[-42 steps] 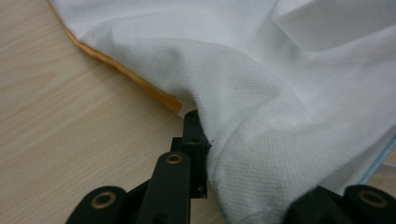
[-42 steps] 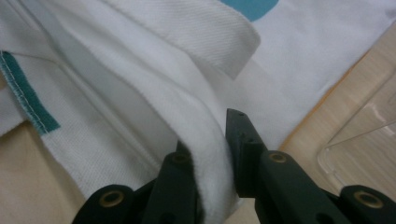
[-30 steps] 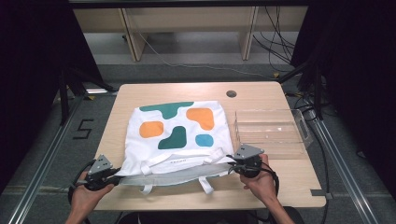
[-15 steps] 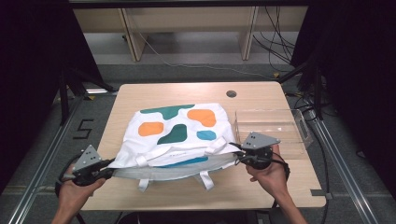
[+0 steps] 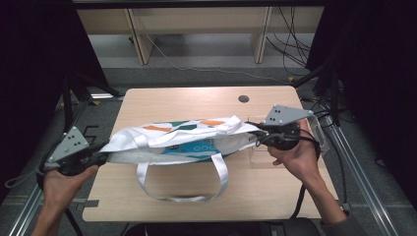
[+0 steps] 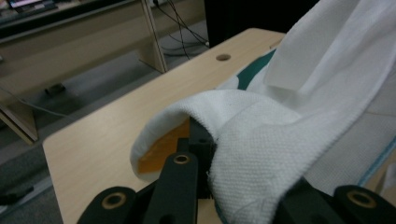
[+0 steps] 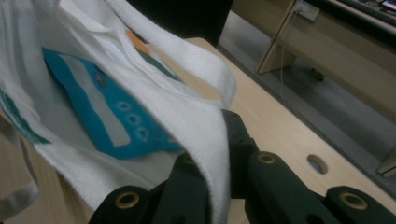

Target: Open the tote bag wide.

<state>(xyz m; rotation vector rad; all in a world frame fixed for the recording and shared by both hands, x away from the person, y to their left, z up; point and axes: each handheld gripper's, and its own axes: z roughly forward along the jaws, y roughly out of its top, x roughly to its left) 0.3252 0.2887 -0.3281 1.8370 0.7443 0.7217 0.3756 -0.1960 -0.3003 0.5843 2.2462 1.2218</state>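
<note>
White bag [image 5: 187,140] with orange, dark green and blue blotches; pale grey straps [image 5: 221,179]; light wood bench [image 5: 196,98]; black tongs [image 5: 258,135].

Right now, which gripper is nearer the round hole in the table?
Right. The right gripper holds the tote bag just below the hole; the left gripper grips the bag's opposite end, far across.
</note>
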